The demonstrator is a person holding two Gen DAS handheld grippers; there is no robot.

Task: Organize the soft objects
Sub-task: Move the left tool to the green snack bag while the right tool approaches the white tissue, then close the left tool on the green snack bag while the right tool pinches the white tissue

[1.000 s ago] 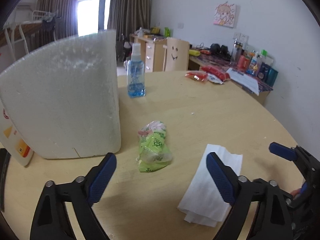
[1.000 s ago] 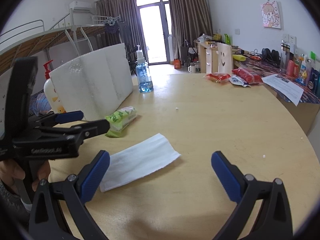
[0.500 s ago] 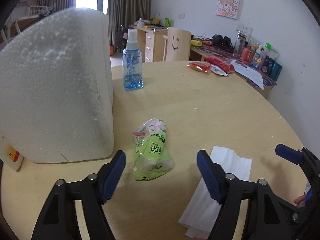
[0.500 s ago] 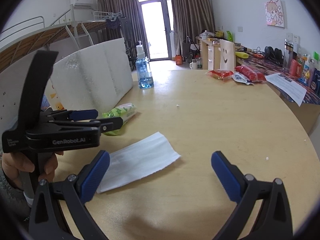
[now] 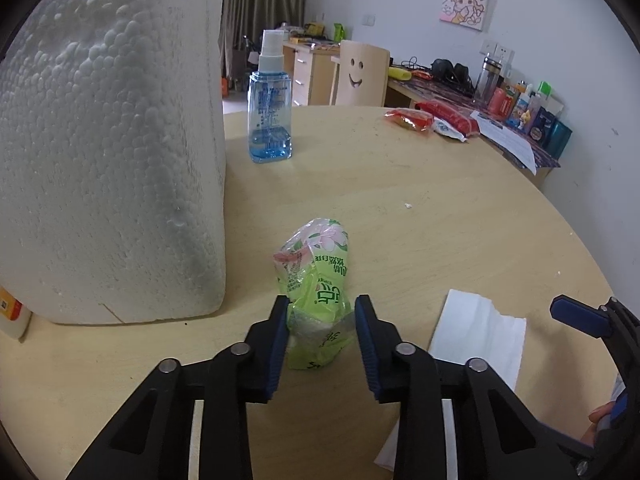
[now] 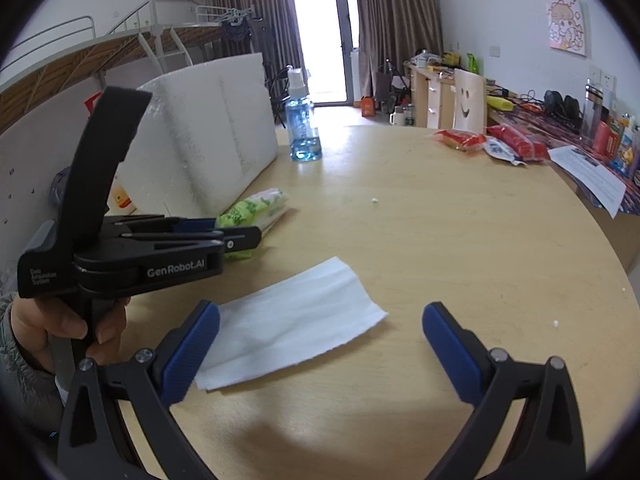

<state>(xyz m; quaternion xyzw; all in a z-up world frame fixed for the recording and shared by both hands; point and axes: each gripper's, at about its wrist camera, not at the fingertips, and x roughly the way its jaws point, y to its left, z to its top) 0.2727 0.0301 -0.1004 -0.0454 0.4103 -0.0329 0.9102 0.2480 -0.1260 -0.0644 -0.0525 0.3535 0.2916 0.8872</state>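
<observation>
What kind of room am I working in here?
Likely a dorm-style bedroom or studio: a loft bed with ladder, a cluttered desk along the wall, and a round wooden table as the work surface.

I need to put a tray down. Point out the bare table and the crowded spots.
Bare wood: the wide middle of the table, between the spray bottle, the red snack packs and the white tissue. Crowded: the left side, where the left gripper is closing on the green tissue pack beside the foam block.
</observation>
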